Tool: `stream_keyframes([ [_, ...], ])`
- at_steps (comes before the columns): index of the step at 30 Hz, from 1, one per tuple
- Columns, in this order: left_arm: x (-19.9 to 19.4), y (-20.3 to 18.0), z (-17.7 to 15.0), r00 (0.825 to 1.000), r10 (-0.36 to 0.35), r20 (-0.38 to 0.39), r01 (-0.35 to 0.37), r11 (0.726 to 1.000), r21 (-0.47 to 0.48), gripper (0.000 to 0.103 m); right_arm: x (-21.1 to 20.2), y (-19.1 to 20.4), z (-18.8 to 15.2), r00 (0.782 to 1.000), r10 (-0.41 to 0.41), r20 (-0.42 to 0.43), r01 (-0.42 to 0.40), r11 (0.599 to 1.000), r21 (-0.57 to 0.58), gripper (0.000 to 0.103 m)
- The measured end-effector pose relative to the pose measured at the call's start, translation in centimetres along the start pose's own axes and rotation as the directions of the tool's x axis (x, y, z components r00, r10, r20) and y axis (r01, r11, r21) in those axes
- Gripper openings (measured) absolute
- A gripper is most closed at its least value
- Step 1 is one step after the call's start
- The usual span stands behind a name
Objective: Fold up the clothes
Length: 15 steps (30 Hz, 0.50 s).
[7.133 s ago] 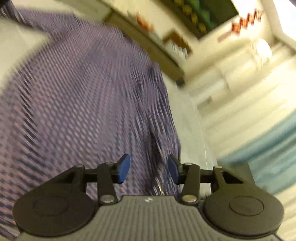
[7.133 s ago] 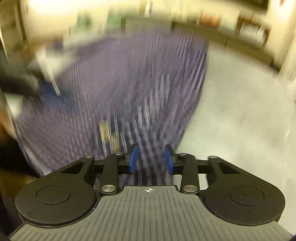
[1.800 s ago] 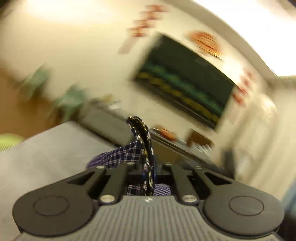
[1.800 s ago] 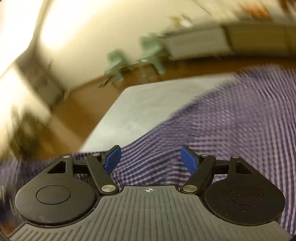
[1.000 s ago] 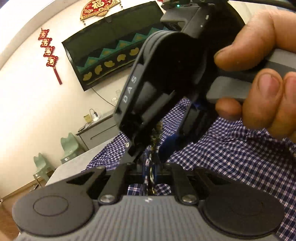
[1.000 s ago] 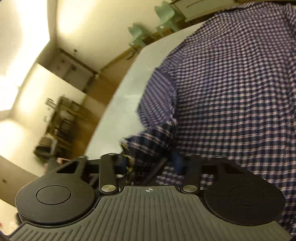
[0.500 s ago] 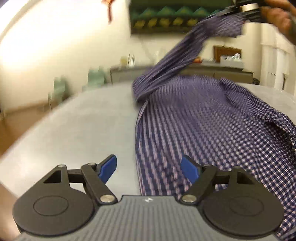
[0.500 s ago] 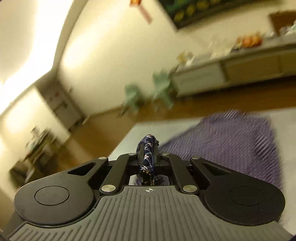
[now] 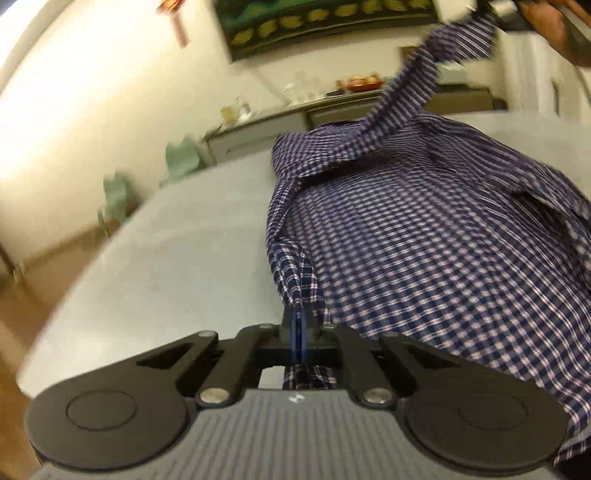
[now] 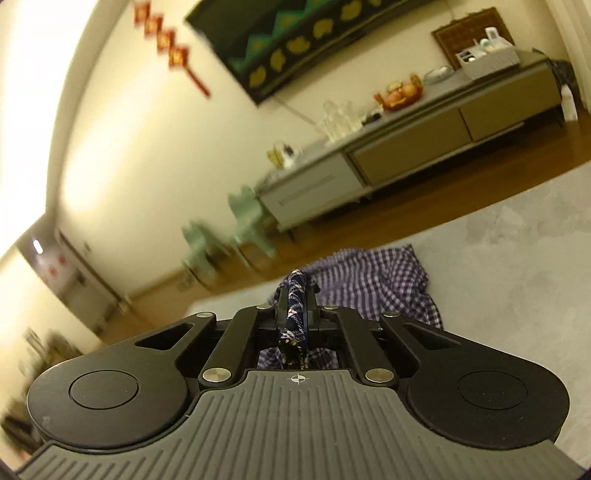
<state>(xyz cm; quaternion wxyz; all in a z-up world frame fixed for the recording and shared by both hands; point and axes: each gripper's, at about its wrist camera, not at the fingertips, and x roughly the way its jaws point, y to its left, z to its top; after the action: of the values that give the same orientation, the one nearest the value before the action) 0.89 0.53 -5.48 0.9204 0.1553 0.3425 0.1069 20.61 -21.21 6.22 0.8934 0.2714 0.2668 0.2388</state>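
Note:
A blue and white checked shirt (image 9: 406, 236) lies spread on the grey table (image 9: 177, 266). My left gripper (image 9: 297, 325) is shut on the shirt's near left edge, and a fold of cloth rises from between its pads. One sleeve is lifted up to the top right, where a hand (image 9: 554, 29) holds the other gripper. In the right wrist view my right gripper (image 10: 297, 295) is shut on a bunched strip of the shirt (image 10: 295, 317), raised above the table. More of the shirt (image 10: 384, 280) hangs and lies beyond it.
A long grey sideboard (image 10: 406, 147) with glasses, a fruit bowl and boxes stands against the far wall. Two pale green chairs (image 10: 229, 229) stand on the wooden floor beside it. The table's left edge (image 9: 66, 295) drops to that floor. Bare grey table (image 10: 517, 258) lies to the right.
My left gripper was open over the shirt half a second ago and is shut on its edge now. My right gripper has risen with the sleeve, which it gripped a second ago.

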Motion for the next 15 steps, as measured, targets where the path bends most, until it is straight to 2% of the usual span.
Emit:
stream_keyframes([
  [3,0.1,-2.8,0.5,1.000,0.017,-0.010,-0.015,0.987,0.160,0.004,-0.3,-3.3,-0.8,0.998,0.021,0.065,-0.024,0.998,0.060,0.003],
  [5,0.7,-4.7,0.2,0.999,0.008,-0.048,0.005,0.963,0.271,0.011,-0.2,-6.0,-1.2,0.998,0.003,0.063,-0.010,0.995,0.103,0.003],
  [8,1.1,-6.1,-0.5,0.998,0.008,-0.064,0.011,0.953,0.302,0.012,0.9,-9.2,-1.6,0.998,-0.056,0.037,0.049,0.986,0.157,0.003],
  [9,0.9,-6.3,-0.5,0.998,0.023,-0.055,-0.005,0.951,0.308,0.017,1.2,-10.0,-1.6,0.997,-0.074,0.033,0.068,0.984,0.166,0.003],
  [12,-0.3,-5.5,-0.8,1.000,0.003,-0.024,0.004,0.956,0.292,0.036,2.2,-11.5,-1.4,0.992,-0.120,0.030,0.113,0.978,0.173,0.003],
  [15,-1.3,-5.3,-1.8,0.999,-0.037,-0.021,0.041,0.955,0.294,0.041,2.6,-12.3,-1.2,0.991,-0.126,0.036,0.117,0.975,0.186,0.003],
])
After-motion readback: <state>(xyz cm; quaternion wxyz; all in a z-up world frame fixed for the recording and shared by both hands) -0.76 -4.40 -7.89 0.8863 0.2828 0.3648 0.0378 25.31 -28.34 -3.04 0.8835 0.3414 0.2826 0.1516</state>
